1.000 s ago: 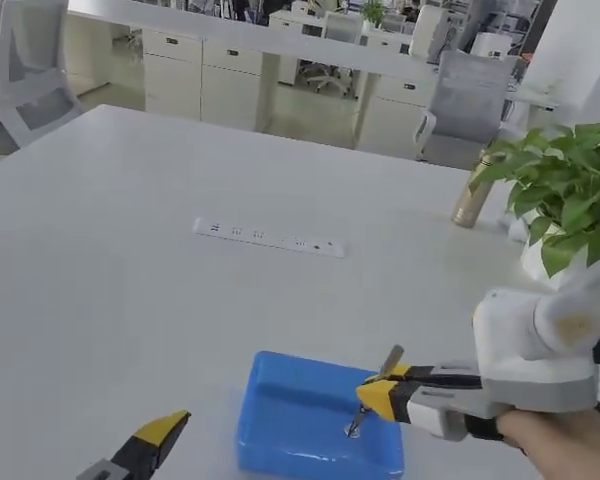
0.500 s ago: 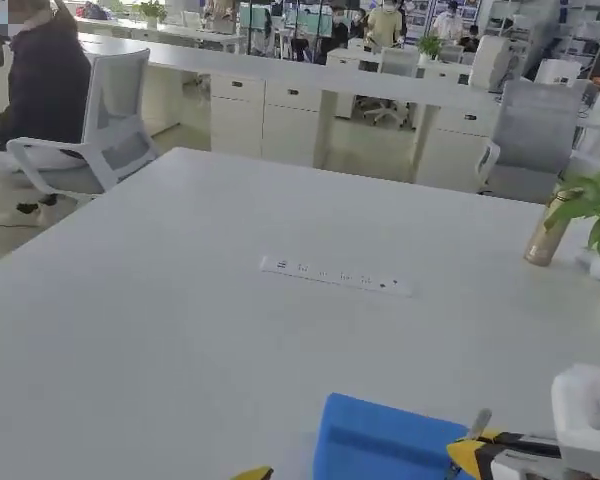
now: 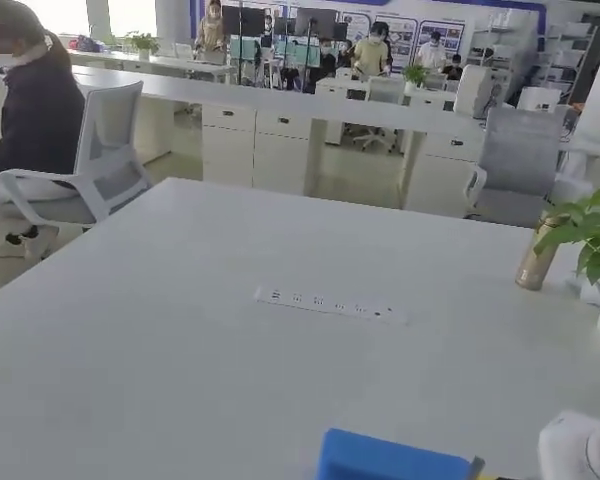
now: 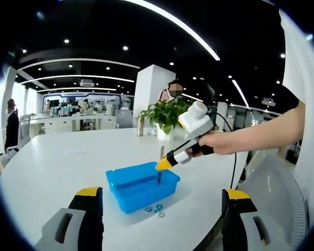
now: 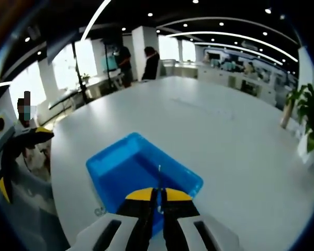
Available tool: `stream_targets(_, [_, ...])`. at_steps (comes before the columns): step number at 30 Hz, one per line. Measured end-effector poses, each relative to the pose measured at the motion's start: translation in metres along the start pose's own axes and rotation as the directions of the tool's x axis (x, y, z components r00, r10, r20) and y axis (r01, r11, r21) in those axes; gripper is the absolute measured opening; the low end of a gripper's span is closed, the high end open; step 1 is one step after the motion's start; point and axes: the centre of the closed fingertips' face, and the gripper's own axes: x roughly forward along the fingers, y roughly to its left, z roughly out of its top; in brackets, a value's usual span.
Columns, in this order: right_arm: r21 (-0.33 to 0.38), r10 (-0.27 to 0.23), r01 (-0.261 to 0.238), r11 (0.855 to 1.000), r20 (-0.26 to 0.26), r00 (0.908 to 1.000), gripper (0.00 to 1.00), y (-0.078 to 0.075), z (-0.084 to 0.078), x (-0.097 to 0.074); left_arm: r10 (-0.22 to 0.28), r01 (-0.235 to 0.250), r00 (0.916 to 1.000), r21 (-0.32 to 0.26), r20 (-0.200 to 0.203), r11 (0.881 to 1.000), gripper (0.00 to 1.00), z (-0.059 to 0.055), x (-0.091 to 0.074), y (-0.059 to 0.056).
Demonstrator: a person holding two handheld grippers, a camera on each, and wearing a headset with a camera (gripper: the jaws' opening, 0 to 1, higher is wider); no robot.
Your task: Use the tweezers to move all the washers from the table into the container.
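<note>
Little of the work is being caught in the head view: of the blue container [image 3: 390,464] just the upper edge is being seen, at the bottom, resting on the white bench [image 3: 180,380]. Farther along the bench a white power strip [image 3: 330,303] is being seen lying flat. Near the right edge a bronze bottle [image 3: 532,262] is being seen standing close to a green plant [image 3: 592,240]. A seated person [image 3: 30,110] and a grey chair [image 3: 105,150] are being seen at the far left.

In the left gripper view, the left tool [image 4: 162,194] is being held released, its two jaws standing wide apart with nothing between them. Beyond them a few washers [image 4: 156,210] are being seen lying on the bench, just beside the near wall of the container. Above the container the right tool [image 4: 165,163] is being held by a hand [image 4: 214,142]. The tweezers [image 4: 160,170] are being gripped in it, pointing down into the container. Whether a washer is being carried at their tips cannot be told.

In the right gripper view, the jaws of the right tool are being pressed almost together on the thin tweezers, which are being pointed over the inside of the container. The left tool is being seen at the left edge, jaws apart, well apart from the container.
</note>
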Motion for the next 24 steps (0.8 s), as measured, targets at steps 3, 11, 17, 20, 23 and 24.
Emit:
stream_targets(3, [0.013,-0.008,0.008,1.000,0.004,1.0000,0.02,-0.002,-0.001,-0.001,0.002,-0.002,0.9999,0.001,-0.016,1.000,0.96,-0.003,0.000,0.001])
stream_targets(11, [0.011,-0.021,0.021,1.000,0.024,0.9995,0.03,0.000,0.001,-0.001,0.022,-0.022,0.9995,0.008,-0.022,1.000,0.94,-0.005,-0.002,0.004])
stream_targets(17, [-0.048,-0.037,0.039,0.998,0.037,0.9986,0.03,0.006,0.002,0.000,0.020,-0.020,0.9998,-0.007,-0.006,1.000,0.95,-0.002,-0.002,0.003])
stream_targets(20, [-0.038,-0.033,0.035,0.999,0.047,0.9983,0.03,0.007,0.003,0.002,0.041,-0.041,0.9991,-0.019,0.002,0.999,0.95,-0.001,-0.003,0.008])
stream_targets(23, [-0.031,-0.049,0.051,0.998,0.047,0.9977,0.03,0.005,0.003,0.001,0.045,-0.044,0.9989,-0.033,0.010,0.998,0.95,-0.001,-0.003,0.010])
stream_targets(24, [-0.026,-0.054,0.055,0.998,0.051,0.9973,0.03,0.005,0.003,0.000,0.047,-0.046,0.9989,-0.035,0.009,0.998,0.95,-0.001,-0.003,0.010])
